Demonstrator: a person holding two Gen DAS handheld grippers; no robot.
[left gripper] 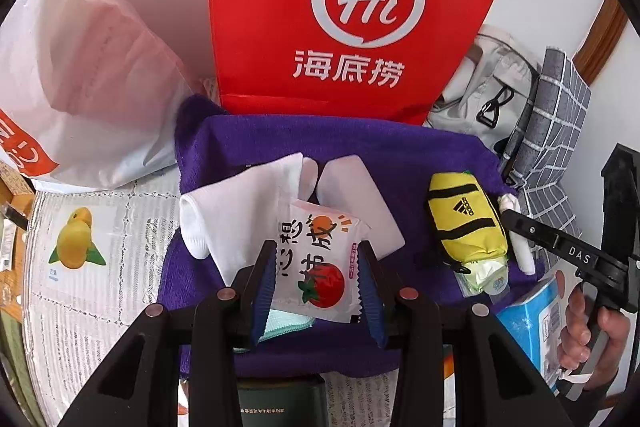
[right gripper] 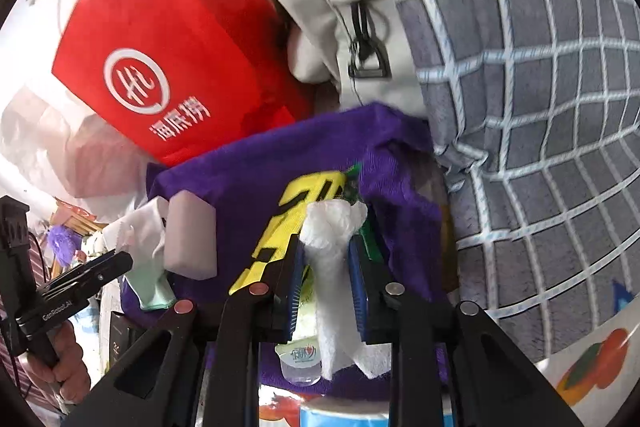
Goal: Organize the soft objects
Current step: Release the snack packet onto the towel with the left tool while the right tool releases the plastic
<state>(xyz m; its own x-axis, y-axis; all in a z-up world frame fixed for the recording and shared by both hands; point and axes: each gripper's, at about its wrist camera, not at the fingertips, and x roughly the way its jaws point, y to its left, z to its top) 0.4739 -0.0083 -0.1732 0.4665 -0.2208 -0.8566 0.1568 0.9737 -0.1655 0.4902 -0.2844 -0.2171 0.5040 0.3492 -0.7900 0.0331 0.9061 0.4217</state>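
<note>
A purple towel (left gripper: 400, 155) lies spread on the table. On it lie a white sock (left gripper: 232, 211), a white sponge block (left gripper: 356, 195) and a yellow Adidas pouch (left gripper: 464, 223). My left gripper (left gripper: 318, 279) is shut on a white tissue packet (left gripper: 320, 267) printed with a tomato, above the towel. My right gripper (right gripper: 326, 271) is shut on a rolled white paper towel (right gripper: 332, 267), just right of the yellow pouch (right gripper: 288, 219). The paper towel also shows in the left wrist view (left gripper: 520, 239). The purple towel (right gripper: 260, 171) fills the right wrist view's middle.
A red Haidilao bag (left gripper: 340, 7) stands behind the towel, a white plastic bag (left gripper: 92, 67) to its left. A grey backpack (left gripper: 488, 87) and a grey checked cloth (right gripper: 540, 107) are at the right. A blue tissue box (left gripper: 532, 319) sits front right.
</note>
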